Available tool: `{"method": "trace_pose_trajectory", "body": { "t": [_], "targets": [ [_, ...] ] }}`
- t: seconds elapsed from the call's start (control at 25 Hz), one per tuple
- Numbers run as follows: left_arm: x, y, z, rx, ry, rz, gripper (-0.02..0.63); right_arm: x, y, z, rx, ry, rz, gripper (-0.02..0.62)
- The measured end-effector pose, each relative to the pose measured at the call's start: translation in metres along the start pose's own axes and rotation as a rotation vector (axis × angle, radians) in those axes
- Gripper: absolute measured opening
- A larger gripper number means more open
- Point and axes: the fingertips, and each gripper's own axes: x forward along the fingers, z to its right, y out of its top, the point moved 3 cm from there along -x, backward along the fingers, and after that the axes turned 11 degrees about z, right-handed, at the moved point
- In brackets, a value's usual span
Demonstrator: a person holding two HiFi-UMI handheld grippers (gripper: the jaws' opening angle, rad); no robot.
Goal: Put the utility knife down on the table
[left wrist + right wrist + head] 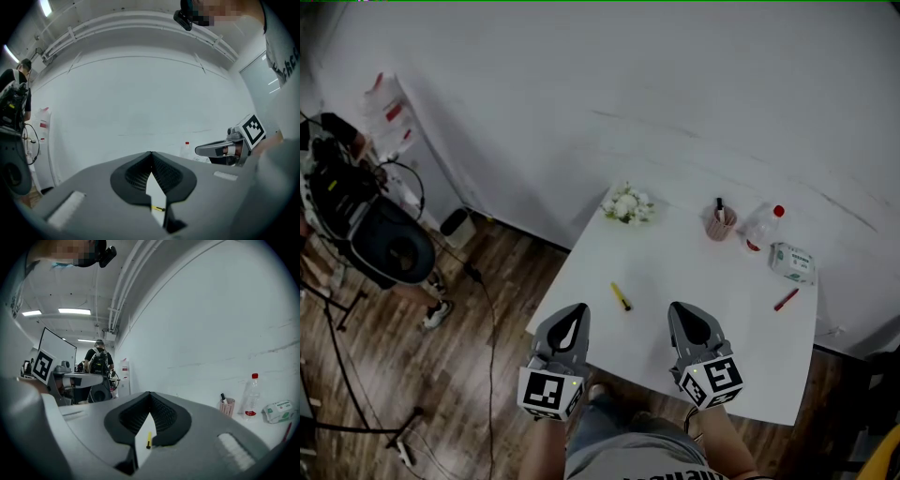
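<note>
Utility knife [622, 296] lies on the table [741, 319], apart from left gripper [574, 319] and right gripper [686, 319]; both sets of fingers clenched, empty. Task looks done.

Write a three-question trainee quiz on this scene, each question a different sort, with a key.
1. True or false: the utility knife is clamped in the left gripper.
2. Which of these stands nearest the red-capped bottle? A) the pink pen cup B) the white flowers C) the utility knife
3. Fill in: the right gripper has its jaws ____, with nothing between them.

Key: 1. False: the knife lies on the table, ahead of both grippers. 2. A. 3. Shut.
</note>
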Motion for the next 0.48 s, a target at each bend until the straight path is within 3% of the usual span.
{"method": "trace_pose_trajectory", "body": {
  "t": [0.48],
  "targets": [
    [-0.005, 0.007, 0.018, 0.014, 0.0, 0.019, 0.009, -0.02, 0.015, -0.002, -0.019, 0.021, 0.049, 0.002]
  ]
}}
